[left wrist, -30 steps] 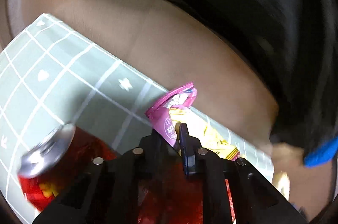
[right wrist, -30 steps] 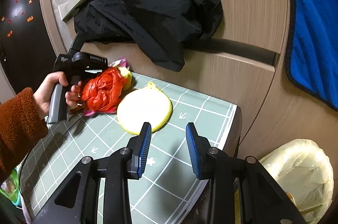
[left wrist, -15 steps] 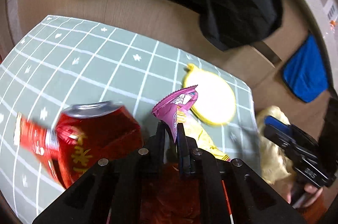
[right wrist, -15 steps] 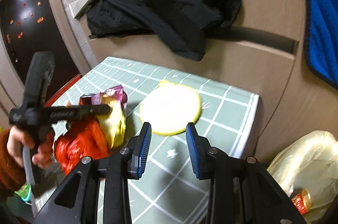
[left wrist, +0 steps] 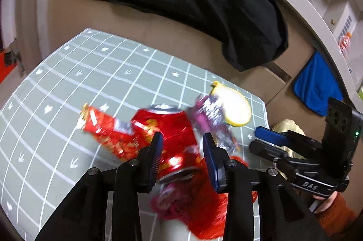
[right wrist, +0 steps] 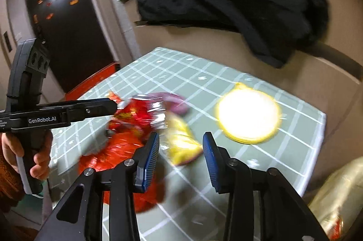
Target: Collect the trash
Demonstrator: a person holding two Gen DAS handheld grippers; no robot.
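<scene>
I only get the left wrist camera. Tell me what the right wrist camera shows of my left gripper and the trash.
Observer: From the side, the left gripper has its tip next to the red can. Its jaws are opening and nothing is pinched.
Operator: Now check the right gripper.
Observer: The right gripper has its jaws opening with nothing between the pads. The yellow end of the wrapper lies on the table just beyond them.
Operator: Find me the bag.
Observer: A yellowish plastic bag sits lower than the tabletop, off its right edge, with something red showing at its bottom.
</scene>
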